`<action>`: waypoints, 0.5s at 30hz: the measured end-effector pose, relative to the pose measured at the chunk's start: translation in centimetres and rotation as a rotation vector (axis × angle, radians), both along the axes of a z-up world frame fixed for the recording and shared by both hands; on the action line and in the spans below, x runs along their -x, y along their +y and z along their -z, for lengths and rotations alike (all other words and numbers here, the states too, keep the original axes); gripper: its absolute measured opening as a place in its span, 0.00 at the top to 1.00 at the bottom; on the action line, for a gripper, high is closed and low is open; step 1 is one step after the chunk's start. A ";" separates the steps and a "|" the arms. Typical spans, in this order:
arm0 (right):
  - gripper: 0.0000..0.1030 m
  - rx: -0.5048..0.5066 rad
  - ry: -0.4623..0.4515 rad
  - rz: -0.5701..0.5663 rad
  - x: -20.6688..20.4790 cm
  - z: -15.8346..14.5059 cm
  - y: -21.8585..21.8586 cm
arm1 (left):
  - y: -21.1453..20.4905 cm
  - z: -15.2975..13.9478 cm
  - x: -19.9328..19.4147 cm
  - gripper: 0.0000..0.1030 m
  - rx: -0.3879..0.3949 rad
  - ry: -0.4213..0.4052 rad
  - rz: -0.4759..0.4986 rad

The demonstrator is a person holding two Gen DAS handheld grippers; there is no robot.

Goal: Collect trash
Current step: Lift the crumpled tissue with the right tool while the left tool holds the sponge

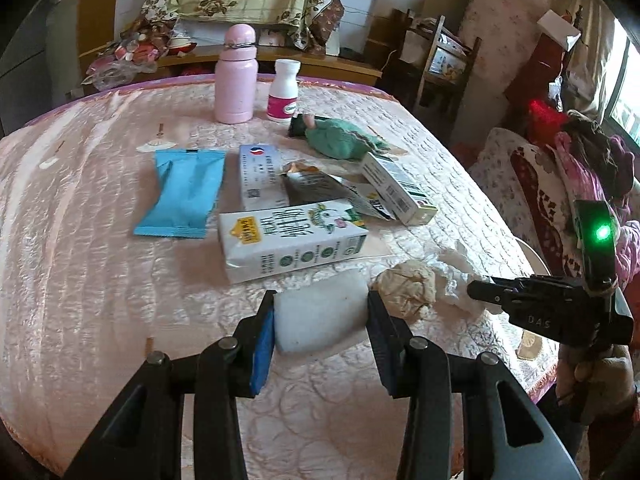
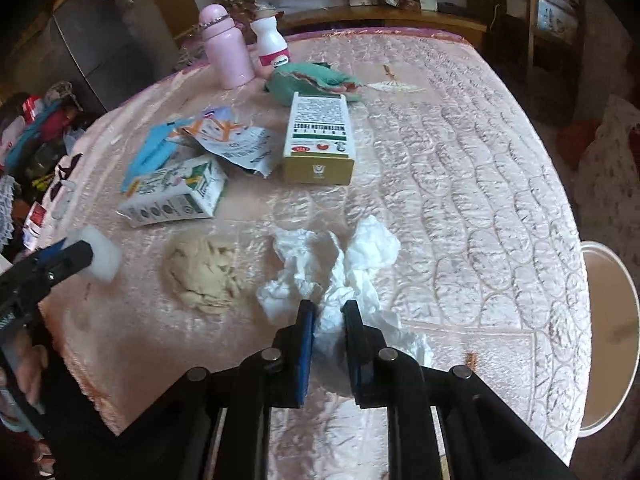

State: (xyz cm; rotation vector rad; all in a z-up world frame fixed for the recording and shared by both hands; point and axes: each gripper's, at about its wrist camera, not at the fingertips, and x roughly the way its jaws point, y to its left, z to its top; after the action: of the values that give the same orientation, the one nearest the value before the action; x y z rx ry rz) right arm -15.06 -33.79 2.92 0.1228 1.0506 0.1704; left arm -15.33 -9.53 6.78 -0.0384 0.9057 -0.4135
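Observation:
My left gripper [image 1: 322, 296] is shut on a white foam block [image 1: 320, 320], both blue pads pressed to its sides just above the pink quilted table cover [image 1: 80, 240]. In the right wrist view that block [image 2: 102, 256] hangs at the left gripper [image 2: 86, 254] near the table's left edge. My right gripper [image 2: 329, 305] is shut on a crumpled white tissue [image 2: 360, 248] that spreads out ahead of the fingers. A beige paper ball [image 2: 204, 276] lies between the two grippers. In the left wrist view the right gripper [image 1: 474, 290] reaches in from the right.
Further back lie a milk carton [image 1: 292, 240], a blue packet [image 1: 184, 196], a torn wrapper [image 1: 320, 184], a green-and-white box [image 1: 396, 188] and a green cloth [image 1: 340, 140]. A pink bottle [image 1: 236, 76] and a white pill bottle [image 1: 284, 92] stand behind. A white round bin [image 2: 608, 336] sits beside the table's right edge.

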 end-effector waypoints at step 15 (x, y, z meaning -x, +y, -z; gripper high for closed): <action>0.79 -0.019 -0.005 0.015 -0.7 0.8 -0.6 | -2.0 -0.2 0.1 0.56 -0.001 0.005 0.022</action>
State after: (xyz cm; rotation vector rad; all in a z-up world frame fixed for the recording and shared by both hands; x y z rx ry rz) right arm -14.33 -34.37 2.08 0.1476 1.0435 0.1676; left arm -15.41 -11.55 6.97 -0.0290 0.9122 -0.4336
